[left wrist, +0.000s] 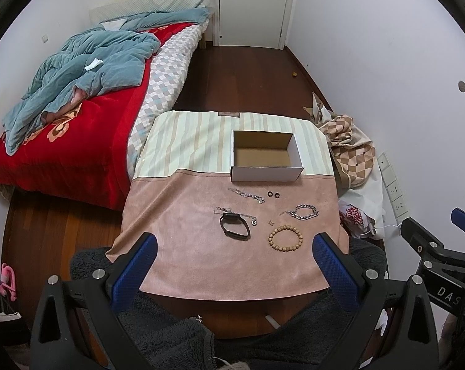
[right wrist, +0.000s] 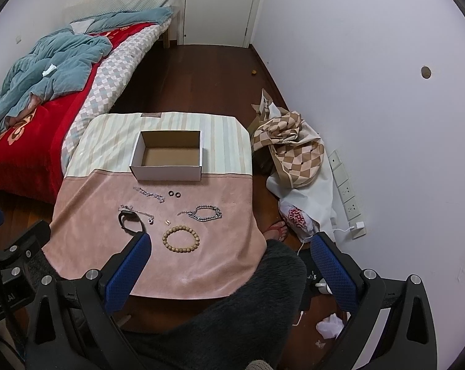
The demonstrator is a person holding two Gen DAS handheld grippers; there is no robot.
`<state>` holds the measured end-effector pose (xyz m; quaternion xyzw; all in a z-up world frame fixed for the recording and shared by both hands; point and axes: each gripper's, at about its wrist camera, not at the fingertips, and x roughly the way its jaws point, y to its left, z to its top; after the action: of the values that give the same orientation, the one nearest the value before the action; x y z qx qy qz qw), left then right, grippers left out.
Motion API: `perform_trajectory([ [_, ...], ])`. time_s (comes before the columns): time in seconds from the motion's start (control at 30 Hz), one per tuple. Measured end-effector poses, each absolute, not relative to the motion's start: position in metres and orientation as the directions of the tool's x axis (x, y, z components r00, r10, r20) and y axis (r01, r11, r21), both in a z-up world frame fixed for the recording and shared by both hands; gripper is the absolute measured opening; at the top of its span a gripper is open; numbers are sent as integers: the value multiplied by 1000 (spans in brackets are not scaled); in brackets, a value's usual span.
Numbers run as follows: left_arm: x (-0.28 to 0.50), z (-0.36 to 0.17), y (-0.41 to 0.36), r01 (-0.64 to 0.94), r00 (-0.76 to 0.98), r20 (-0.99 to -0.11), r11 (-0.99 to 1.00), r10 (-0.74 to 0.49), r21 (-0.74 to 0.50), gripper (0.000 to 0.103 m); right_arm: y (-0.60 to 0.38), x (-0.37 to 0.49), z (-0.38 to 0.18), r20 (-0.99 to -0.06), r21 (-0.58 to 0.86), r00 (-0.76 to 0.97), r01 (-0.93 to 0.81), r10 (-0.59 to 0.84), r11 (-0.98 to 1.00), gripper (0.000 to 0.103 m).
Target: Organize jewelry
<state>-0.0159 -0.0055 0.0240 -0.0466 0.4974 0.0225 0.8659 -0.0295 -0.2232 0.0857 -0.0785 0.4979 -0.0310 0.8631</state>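
An empty white cardboard box [left wrist: 267, 174] [right wrist: 167, 173] stands at the middle of the cloth-covered table [left wrist: 183, 246]. In front of it lie a thin silver chain [left wrist: 247, 195] [right wrist: 149, 193], two black rings [left wrist: 272, 194] [right wrist: 174, 193], a thick silver chain bracelet [left wrist: 303, 211] [right wrist: 205, 212], a black band [left wrist: 234, 226] [right wrist: 128, 222], a wooden bead bracelet [left wrist: 285, 240] [right wrist: 181, 239] and small metal pieces [left wrist: 254, 222]. My left gripper [left wrist: 235, 265] is open above the table's near edge. My right gripper [right wrist: 229, 262] is open, near the table's front right.
A bed [left wrist: 78, 123] with a red blanket and blue quilt stands left of the table. A checkered cloth pile [right wrist: 291, 151] and bags lie on the floor at the right by the wall sockets [right wrist: 346, 191]. A white door [left wrist: 250, 6] is at the back.
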Motion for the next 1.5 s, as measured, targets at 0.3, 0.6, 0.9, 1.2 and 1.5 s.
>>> perform_trajectory([
  [0.3, -16, 24, -6, -84, 503, -864, 995, -8, -59, 103, -224, -29, 86, -854, -168, 504, -25, -132, 986, 103],
  [0.6, -17, 24, -5, -83, 505, -863, 995, -9, -59, 103, -227, -27, 89, -853, -165, 506, -24, -130, 986, 103],
  [0.9, 10, -4, 3, -130, 505, -862, 991, 47, -22, 103, -225, -7, 76, -838, -152, 530, 3, -131, 988, 103],
  [1.2, 74, -115, 32, -229, 365, -903, 962, 224, 146, 103, -237, 69, -59, -912, -115, 394, 30, -118, 993, 102],
  [1.5, 89, -218, 41, -224, 151, -965, 958, 213, 177, 103, -223, 89, -227, -989, -85, 118, -2, -84, 996, 78],
])
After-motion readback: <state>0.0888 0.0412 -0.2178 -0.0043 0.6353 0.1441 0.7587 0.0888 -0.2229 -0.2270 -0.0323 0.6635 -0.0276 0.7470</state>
